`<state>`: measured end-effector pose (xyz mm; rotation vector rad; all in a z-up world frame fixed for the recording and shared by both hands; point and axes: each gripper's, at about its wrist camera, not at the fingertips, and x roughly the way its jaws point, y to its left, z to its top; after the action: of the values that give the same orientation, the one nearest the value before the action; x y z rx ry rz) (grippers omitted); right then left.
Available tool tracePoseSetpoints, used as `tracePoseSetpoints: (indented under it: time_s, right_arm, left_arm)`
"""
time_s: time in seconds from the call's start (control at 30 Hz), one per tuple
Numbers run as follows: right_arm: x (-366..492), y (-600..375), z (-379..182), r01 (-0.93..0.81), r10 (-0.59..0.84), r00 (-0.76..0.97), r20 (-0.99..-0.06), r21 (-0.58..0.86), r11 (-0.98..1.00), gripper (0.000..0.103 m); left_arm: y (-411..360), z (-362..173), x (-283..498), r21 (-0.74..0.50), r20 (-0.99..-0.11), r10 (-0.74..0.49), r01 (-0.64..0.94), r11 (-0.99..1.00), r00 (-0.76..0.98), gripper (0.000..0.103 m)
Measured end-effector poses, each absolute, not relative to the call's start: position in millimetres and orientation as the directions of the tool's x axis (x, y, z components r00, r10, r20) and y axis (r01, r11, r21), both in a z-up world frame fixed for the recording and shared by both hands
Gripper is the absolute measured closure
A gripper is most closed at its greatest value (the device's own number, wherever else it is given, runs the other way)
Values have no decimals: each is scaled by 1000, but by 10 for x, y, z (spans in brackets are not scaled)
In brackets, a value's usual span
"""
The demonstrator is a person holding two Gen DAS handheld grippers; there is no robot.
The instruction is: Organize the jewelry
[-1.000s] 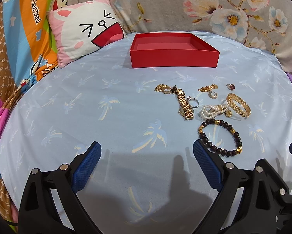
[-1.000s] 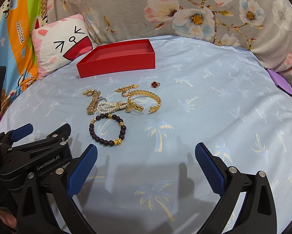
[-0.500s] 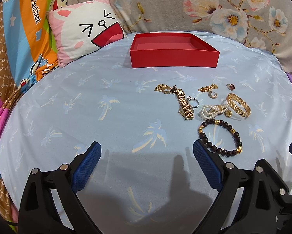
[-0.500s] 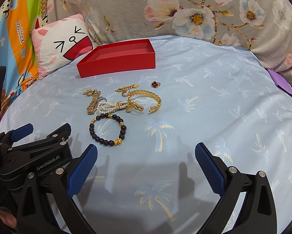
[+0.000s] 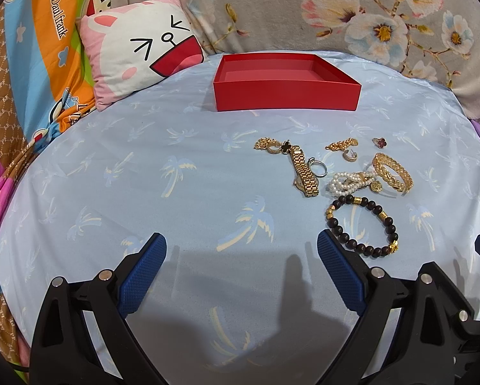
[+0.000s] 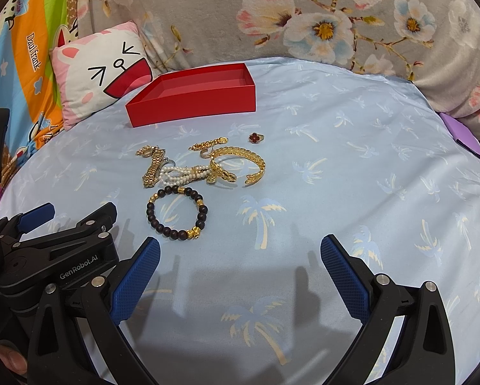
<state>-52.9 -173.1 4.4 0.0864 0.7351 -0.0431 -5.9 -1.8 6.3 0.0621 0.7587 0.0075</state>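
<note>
Two grippers hovered low over the bed (image 5: 118, 173), and both had their fingers spread wide with nothing between them. From the left wrist view, the left gripper (image 5: 241, 260) sat at 6 o'clock, its blue pads apart above the palm-print sheet. The jewelry lay in a loose cluster at about 2 o'clock from it: a bead bracelet (image 5: 362, 226) nearest, just beside the right-hand finger (image 5: 336, 266) but not touching it. Beyond that came a pearl bracelet (image 5: 349, 183), a gold watch band (image 5: 304, 173), a gold cuff (image 5: 392, 171), a small hoop earring (image 5: 349, 155) and a red clover ring (image 5: 381, 142). At 12 o'clock stood the red box (image 5: 286, 96), open and empty, well apart from the pile. A cat pillow (image 5: 137, 51) leaned at 10 o'clock.

From the right wrist view, the right gripper (image 6: 240, 269) hung open too, with the bead bracelet (image 6: 177, 213) at its 11 o'clock and the box (image 6: 192, 106) further up. The left gripper (image 6: 60, 240) showed at 9 o'clock, and a fingertip (image 6: 10, 357) of the person peeked in at the bottom corner.
</note>
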Motion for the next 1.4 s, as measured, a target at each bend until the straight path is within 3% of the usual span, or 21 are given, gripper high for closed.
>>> tracePoseSetpoints:
  time_s: [0.5,0.8,0.97,1.17,1.3,1.4]
  right_arm:
    - [-539,-1743,40,61,21,738,-674,98,993,5]
    - [-138,-2003,160,83,107,713,-693,235,969,8]
    - [241,-1989,108,62,150,686,-712,263,963,9]
    - [540,-1938,-23,36,177,648,-740,262,964,21]
    - [626,-1929,-82,21,199,631,-750,273,962,39]
    - [634,-1926,-99,13,211,628,-749,281,960,46]
  left_arm:
    - [5,41,-56,59,-692,32,12,998,721,9]
    - [371,156,-20,-64,-712,-43,-4,998,701,9]
    - [500,250,103,-75,-706,-36,-23,997,707,9]
    - [519,287,233,-93,-711,-62,-6,996,700,9]
    - [502,275,291,-105,-717,-85,13,994,692,9]
    - [469,256,317,-106,-721,-94,24,994,686,9]
